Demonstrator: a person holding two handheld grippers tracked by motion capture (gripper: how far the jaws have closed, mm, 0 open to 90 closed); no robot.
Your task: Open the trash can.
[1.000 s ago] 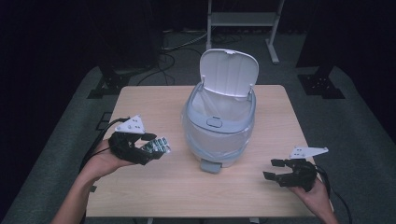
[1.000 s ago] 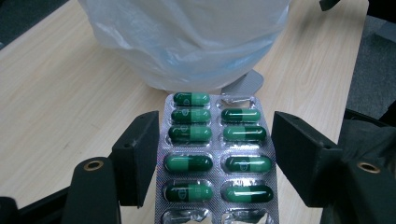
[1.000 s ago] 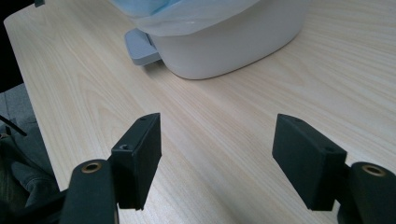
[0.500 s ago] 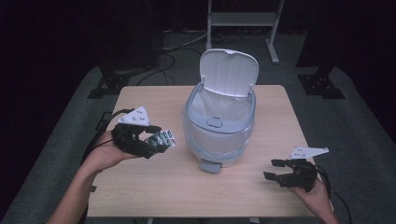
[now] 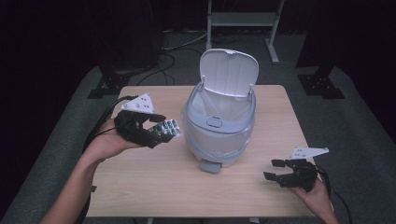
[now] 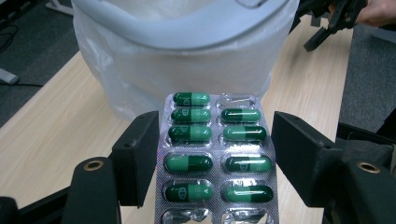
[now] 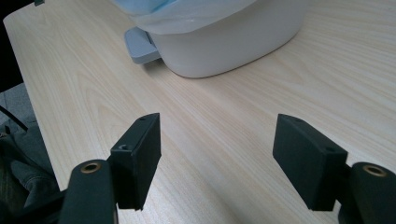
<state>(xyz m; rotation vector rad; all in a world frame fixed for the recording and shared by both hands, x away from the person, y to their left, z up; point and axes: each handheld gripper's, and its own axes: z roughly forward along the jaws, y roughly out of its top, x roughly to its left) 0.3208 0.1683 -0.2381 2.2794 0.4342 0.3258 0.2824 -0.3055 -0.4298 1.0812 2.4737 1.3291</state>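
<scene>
From the high view, the left gripper (image 5: 156, 133) is held above the table (image 5: 140, 186) near its left edge, clamped on a blister pack (image 5: 166, 128) of green capsules just beside the white bin (image 5: 219, 135), whose lid (image 5: 229, 72) stands open. The right gripper (image 5: 275, 170) sits near the front right corner, jaws spread and empty.

In the left gripper view, the blister pack (image 6: 215, 158) lies between the two black jaws — its far end close to the bin's bag-lined wall (image 6: 187, 70).

In the right gripper view, the jaws stand wide apart over bare wood (image 7: 224, 130) — the bin's base (image 7: 233, 46) and pedal (image 7: 140, 46) lie ahead.
</scene>
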